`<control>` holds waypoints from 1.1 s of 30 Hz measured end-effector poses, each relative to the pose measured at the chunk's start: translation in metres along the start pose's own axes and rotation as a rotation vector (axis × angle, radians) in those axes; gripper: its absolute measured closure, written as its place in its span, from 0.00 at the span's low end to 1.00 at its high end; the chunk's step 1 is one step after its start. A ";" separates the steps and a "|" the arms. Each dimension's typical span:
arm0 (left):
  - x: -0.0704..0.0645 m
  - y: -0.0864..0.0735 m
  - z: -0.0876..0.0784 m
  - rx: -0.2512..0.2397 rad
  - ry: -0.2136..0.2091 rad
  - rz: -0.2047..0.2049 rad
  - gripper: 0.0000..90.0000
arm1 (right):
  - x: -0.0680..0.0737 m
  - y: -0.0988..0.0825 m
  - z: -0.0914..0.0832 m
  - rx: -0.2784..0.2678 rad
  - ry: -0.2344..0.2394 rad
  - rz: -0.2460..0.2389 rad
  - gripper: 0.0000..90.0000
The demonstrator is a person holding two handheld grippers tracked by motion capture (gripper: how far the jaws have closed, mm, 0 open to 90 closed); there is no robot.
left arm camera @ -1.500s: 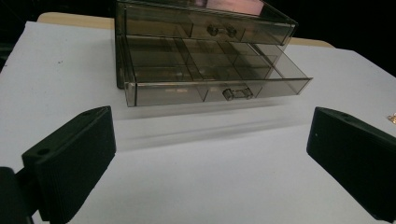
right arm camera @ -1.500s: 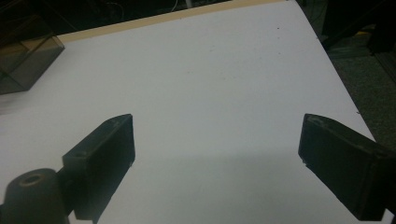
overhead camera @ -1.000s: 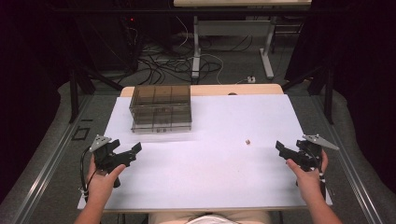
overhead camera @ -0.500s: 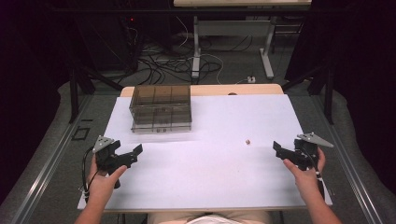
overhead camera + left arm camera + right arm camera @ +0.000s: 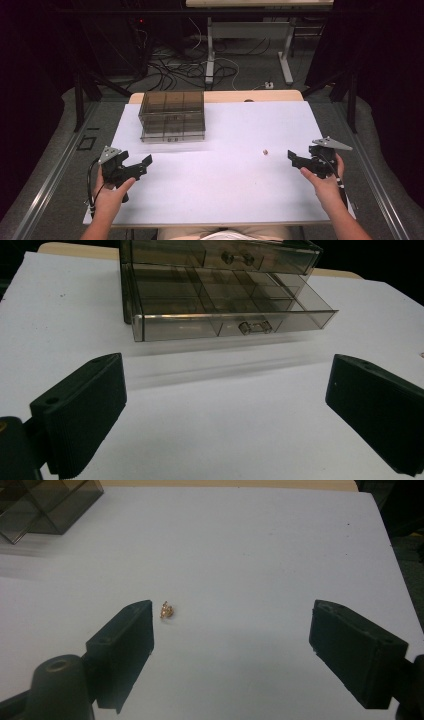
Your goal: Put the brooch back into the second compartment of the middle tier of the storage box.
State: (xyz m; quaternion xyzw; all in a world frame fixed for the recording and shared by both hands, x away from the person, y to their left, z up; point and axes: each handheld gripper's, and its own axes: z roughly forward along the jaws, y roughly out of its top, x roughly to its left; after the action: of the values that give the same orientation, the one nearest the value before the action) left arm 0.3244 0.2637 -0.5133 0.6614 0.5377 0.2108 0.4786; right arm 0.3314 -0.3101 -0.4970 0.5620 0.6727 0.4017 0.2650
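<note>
A smoky clear drawer box (image 5: 172,116) stands at the back left of the white table top (image 5: 225,200). In the left gripper view the drawer box (image 5: 225,310) has its bottom drawer pulled out toward me. A tiny golden piece (image 5: 265,151) lies right of the middle. My left gripper (image 5: 140,164) rests near the front left, open and aimed at the box, with bare table between its jaws (image 5: 225,400). My right gripper (image 5: 294,159) is open at the right; its jaws have just been closing a little with nothing between them (image 5: 232,640). The golden piece (image 5: 167,611) lies just past its left jaw.
A corner of the box (image 5: 45,505) shows at the top left of the right gripper view. Beyond the table's far edge are floor cables (image 5: 180,70) and the legs of another table (image 5: 210,50). Dark metal rails run along both sides.
My right gripper has edged slightly left toward the golden piece. The left gripper and the box have stayed where they were.
</note>
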 end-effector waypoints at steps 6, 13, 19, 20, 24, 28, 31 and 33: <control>0.001 0.001 -0.002 -0.014 -0.002 -0.002 0.04 | -0.002 0.009 0.005 0.024 0.015 0.030 0.21; 0.003 0.002 -0.004 -0.038 0.007 -0.015 0.04 | -0.002 0.017 0.010 0.040 0.013 0.015 0.22; 0.005 0.003 -0.006 -0.040 0.016 -0.016 0.04 | 0.002 0.025 0.016 0.066 0.032 -0.006 0.22; 0.005 0.003 -0.005 -0.037 0.015 -0.016 0.04 | 0.002 0.025 0.016 0.066 0.032 -0.006 0.22; 0.004 0.002 -0.005 -0.034 0.015 -0.007 0.04 | 0.005 0.030 0.020 0.088 0.049 -0.001 0.23; 0.004 0.002 -0.006 -0.034 0.012 -0.004 0.04 | 0.008 0.034 0.027 0.110 0.056 -0.012 0.25; 0.004 0.002 -0.006 -0.042 0.009 -0.013 0.04 | 0.011 0.037 0.030 0.116 0.063 -0.016 0.25; 0.004 0.002 -0.006 -0.043 0.007 -0.012 0.03 | 0.012 0.040 0.032 0.120 0.064 -0.027 0.26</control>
State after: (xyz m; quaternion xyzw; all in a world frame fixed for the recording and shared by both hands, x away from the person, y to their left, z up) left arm 0.3218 0.2699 -0.5100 0.6470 0.5386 0.2216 0.4921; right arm 0.3760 -0.2886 -0.4793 0.5545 0.7112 0.3749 0.2147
